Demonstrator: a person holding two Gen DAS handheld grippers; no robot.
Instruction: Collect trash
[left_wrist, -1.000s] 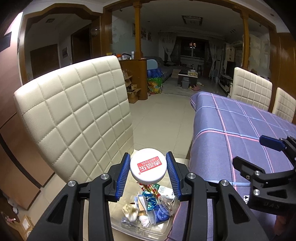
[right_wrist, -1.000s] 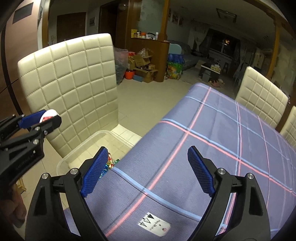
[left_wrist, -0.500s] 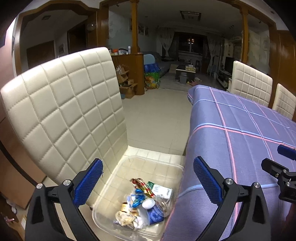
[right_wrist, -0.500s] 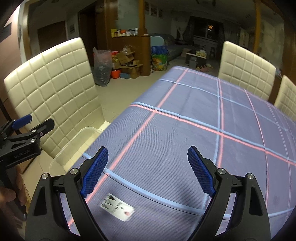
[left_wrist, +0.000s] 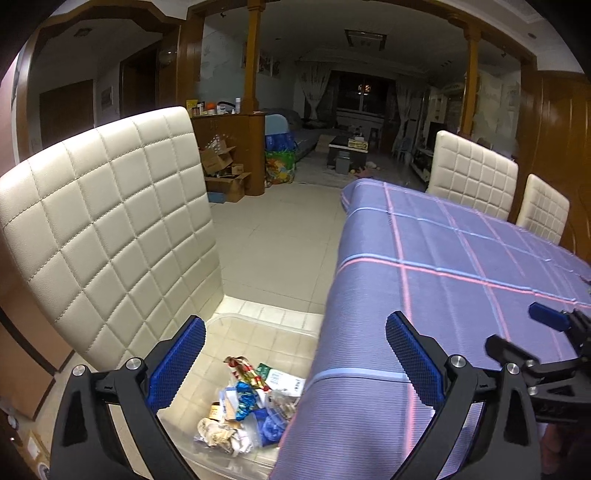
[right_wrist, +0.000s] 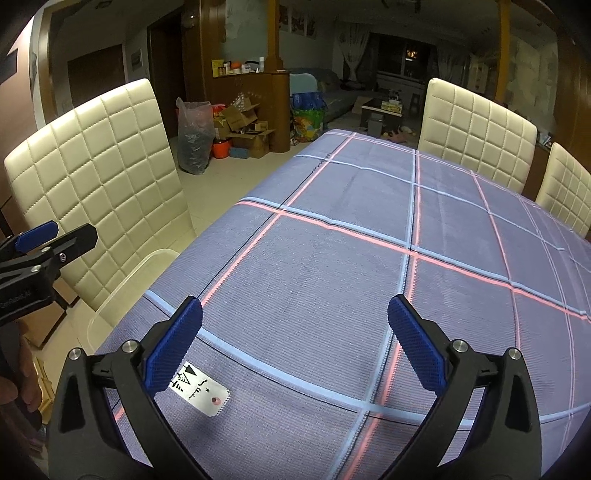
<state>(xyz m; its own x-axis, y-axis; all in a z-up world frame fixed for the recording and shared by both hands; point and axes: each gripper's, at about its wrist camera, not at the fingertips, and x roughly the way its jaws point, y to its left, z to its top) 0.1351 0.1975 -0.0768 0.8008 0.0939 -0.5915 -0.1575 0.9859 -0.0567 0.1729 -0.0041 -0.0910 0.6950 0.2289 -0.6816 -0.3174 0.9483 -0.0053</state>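
Left wrist view: the left hand-held gripper (left_wrist: 295, 354) hangs with its blue-padded fingers spread wide and nothing between them, over the gap between a cream quilted chair (left_wrist: 107, 236) and the worktop (left_wrist: 443, 280), which is draped in a purple plaid cloth. Below it a clear plastic bin (left_wrist: 258, 325) sits on the chair seat, just beside the worktop edge. Inside lies a heap of trash (left_wrist: 247, 406): crumpled wrappers, blue foil and a white label. At the right edge the right hand-held gripper (left_wrist: 524, 332) shows over the cloth.

Right wrist view: the right hand-held gripper (right_wrist: 295, 343) is likewise wide apart and empty, hovering above the worktop (right_wrist: 369, 258). A small white tag (right_wrist: 201, 393) with dark markings lies flat on the cloth near the left finger. The bin's rim (right_wrist: 122, 291) shows at the worktop edge, and the left hand-held gripper (right_wrist: 48, 240) is at far left.
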